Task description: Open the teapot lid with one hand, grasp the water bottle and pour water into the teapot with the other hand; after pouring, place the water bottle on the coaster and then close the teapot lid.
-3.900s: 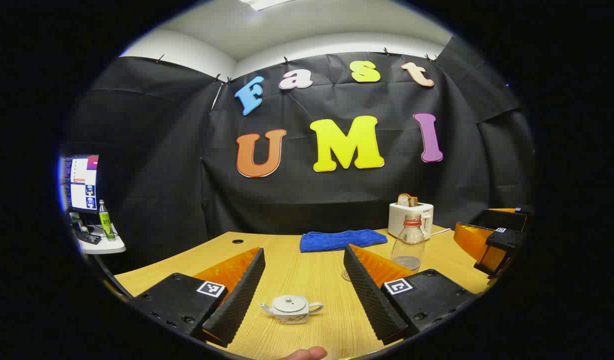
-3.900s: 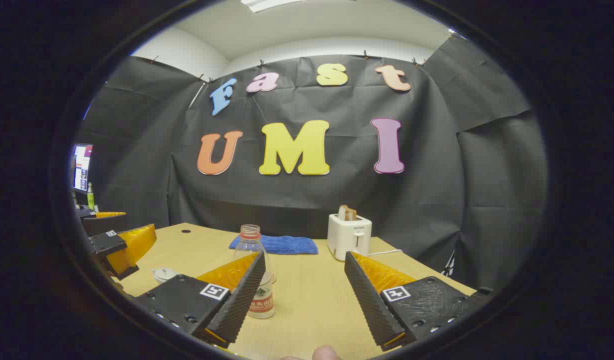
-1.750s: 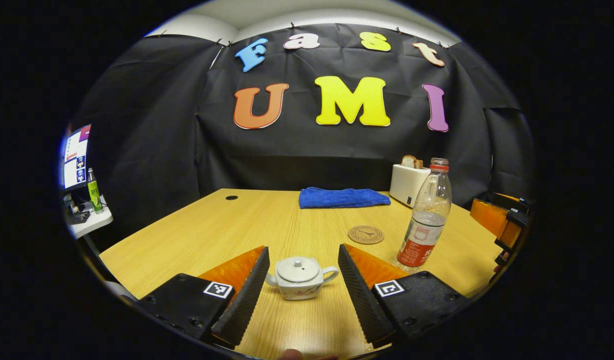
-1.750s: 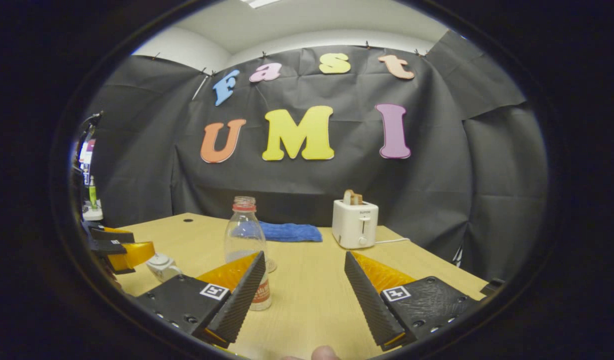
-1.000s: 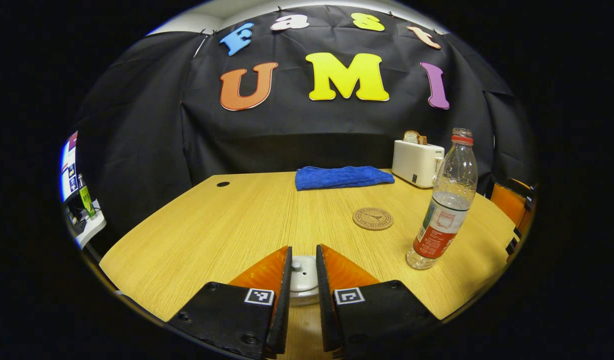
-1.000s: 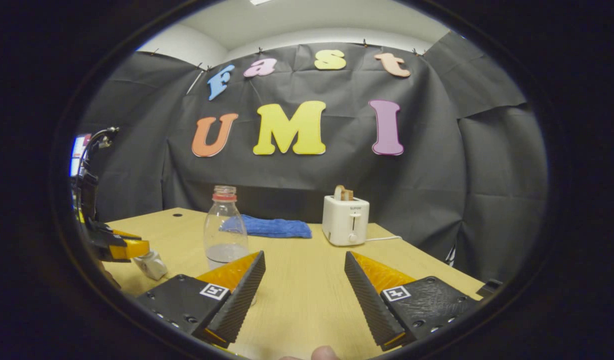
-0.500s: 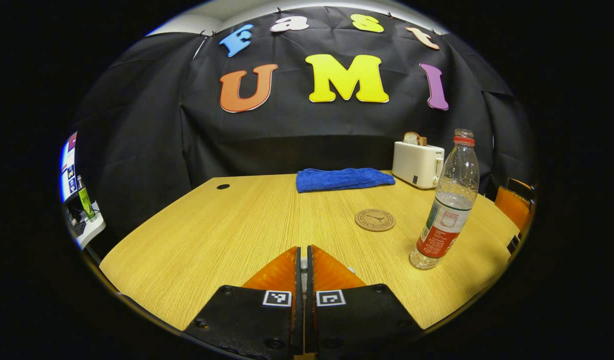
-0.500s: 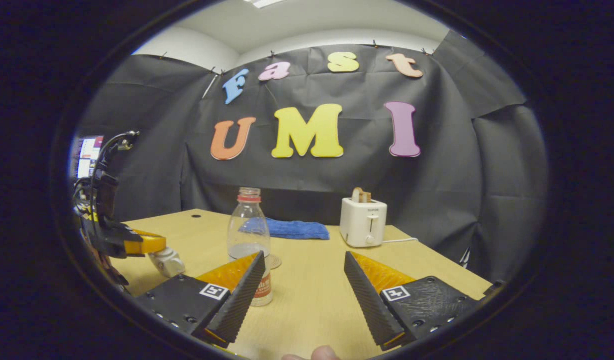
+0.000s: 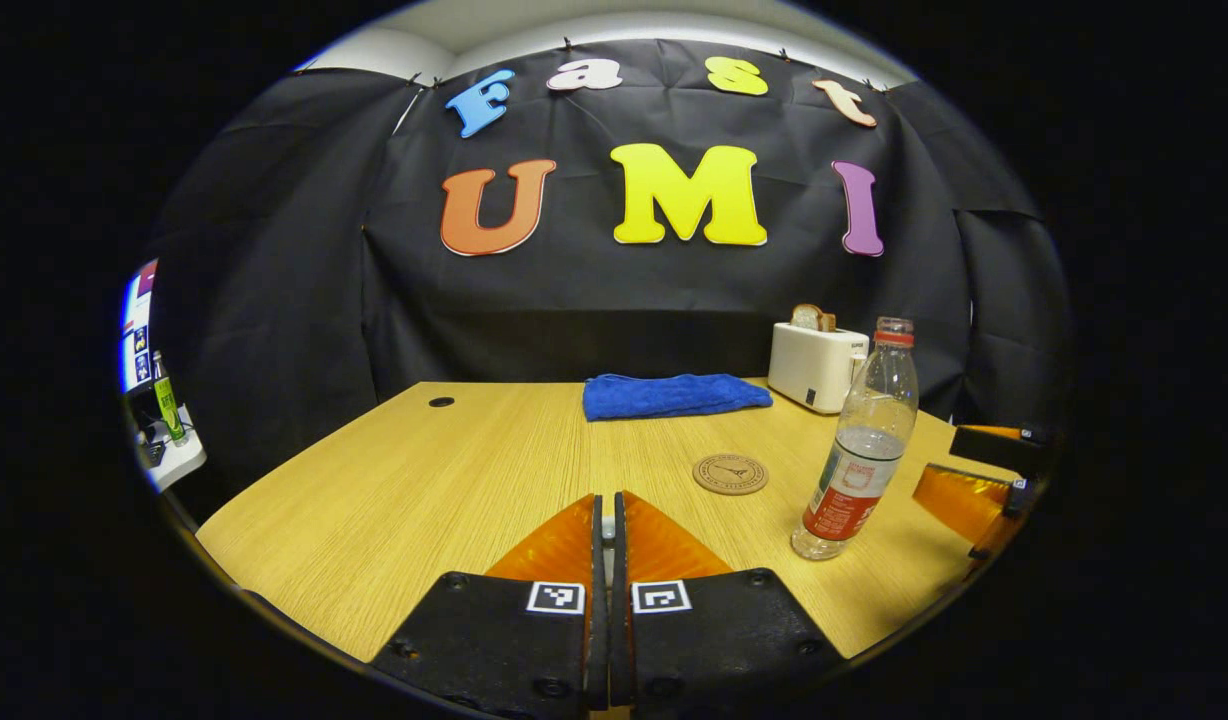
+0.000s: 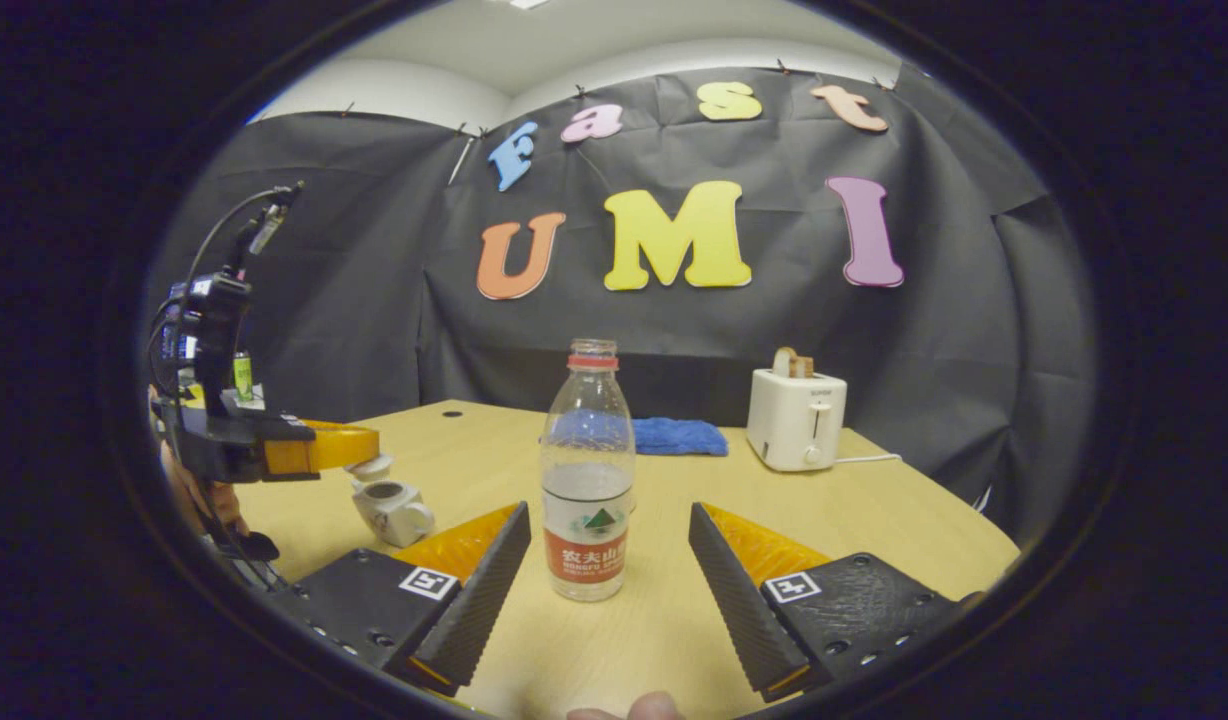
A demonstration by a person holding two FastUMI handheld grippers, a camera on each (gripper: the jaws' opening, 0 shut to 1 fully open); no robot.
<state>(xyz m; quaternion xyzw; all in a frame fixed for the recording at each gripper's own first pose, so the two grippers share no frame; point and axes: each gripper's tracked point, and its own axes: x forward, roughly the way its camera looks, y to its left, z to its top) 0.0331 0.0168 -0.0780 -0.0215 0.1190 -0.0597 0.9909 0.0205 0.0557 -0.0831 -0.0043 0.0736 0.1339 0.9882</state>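
Observation:
My left gripper (image 9: 604, 500) is shut on the knob of the white teapot lid (image 10: 371, 466). In the right gripper view, the left gripper (image 10: 359, 446) holds that lid a little above the open white teapot (image 10: 392, 510) on the wooden table (image 10: 854, 510). A clear water bottle (image 10: 588, 480) with a red label and no cap stands upright, centred in the gap of my open right gripper (image 10: 609, 515). Neither finger touches it. In the left gripper view the bottle (image 9: 859, 450) stands right of a round brown coaster (image 9: 730, 473), with the right gripper (image 9: 959, 465) beyond it.
A blue towel (image 9: 674, 395) lies at the back of the table. A white toaster (image 9: 814, 365) with bread in it stands to the towel's right, its cord trailing off. A side desk with a screen and a green bottle (image 9: 166, 405) is far left.
The left gripper shut on the lid's knob and raised the lid off the teapot. The right gripper swung left, bringing the bottle into line with its open gap.

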